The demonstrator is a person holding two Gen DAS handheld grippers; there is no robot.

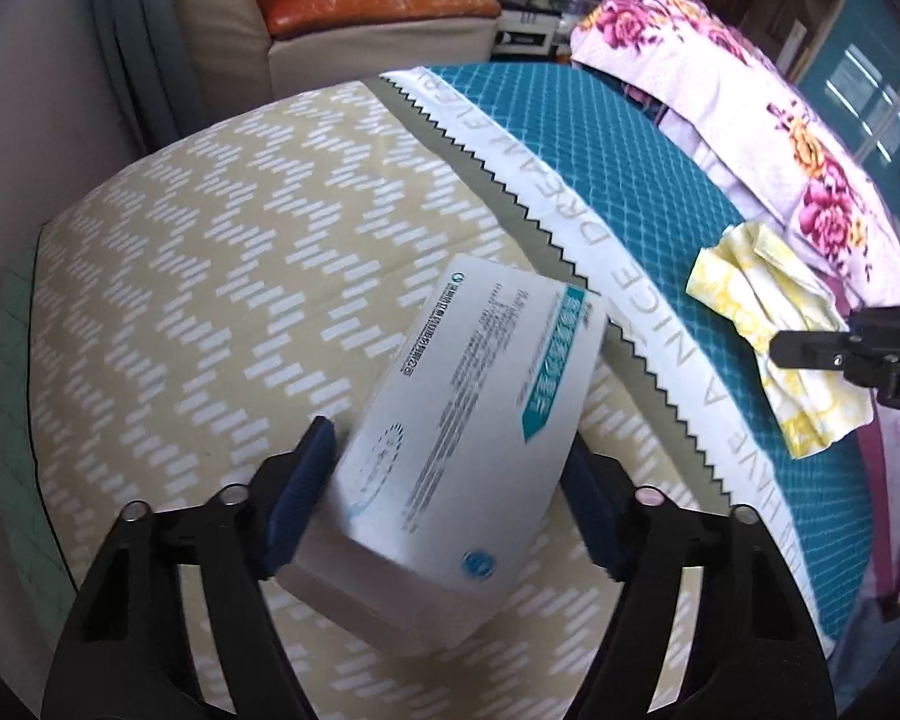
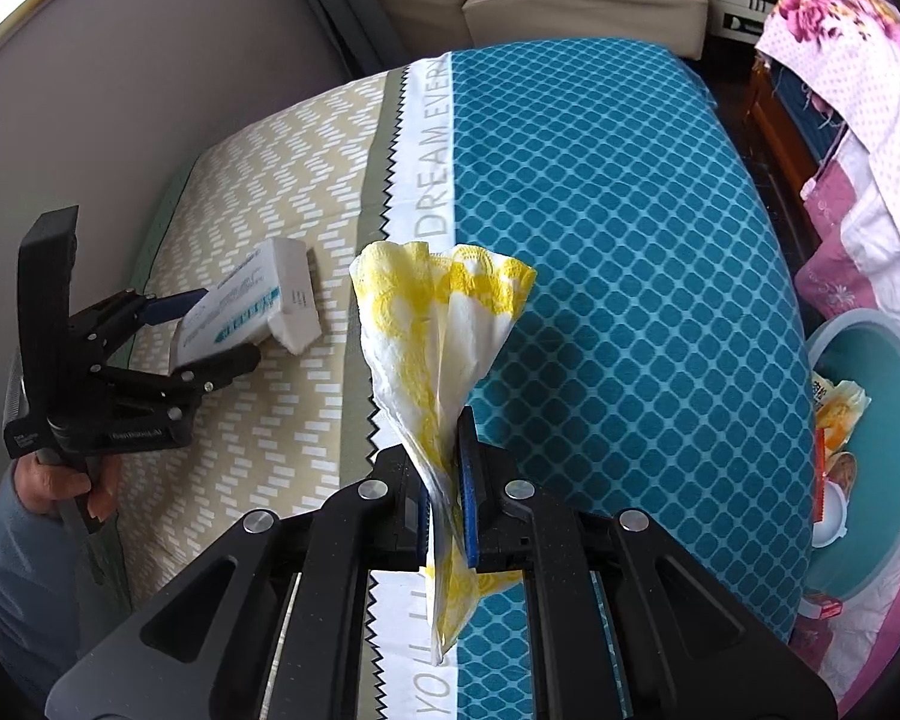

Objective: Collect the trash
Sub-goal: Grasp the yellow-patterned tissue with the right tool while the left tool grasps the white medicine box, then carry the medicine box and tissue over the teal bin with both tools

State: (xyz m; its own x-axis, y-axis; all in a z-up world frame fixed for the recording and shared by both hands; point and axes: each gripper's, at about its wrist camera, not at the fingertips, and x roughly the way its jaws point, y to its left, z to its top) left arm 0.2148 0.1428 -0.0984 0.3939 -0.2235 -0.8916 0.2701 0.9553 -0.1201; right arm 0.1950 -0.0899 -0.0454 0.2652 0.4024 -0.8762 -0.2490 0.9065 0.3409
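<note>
A white and teal cardboard box sits tilted between the blue pads of my left gripper, which press on its two long sides over the beige zigzag bedsheet. The right wrist view shows the same box in the left gripper, one end raised. My right gripper is shut on a crumpled white and yellow paper napkin, held above the teal part of the sheet. In the left wrist view the napkin hangs from the right gripper at the right edge.
A teal bin holding wrappers stands on the floor right of the bed. A floral quilt lies piled along the bed's far right side. A sofa with an orange cushion stands beyond the bed, and a grey wall runs along the left.
</note>
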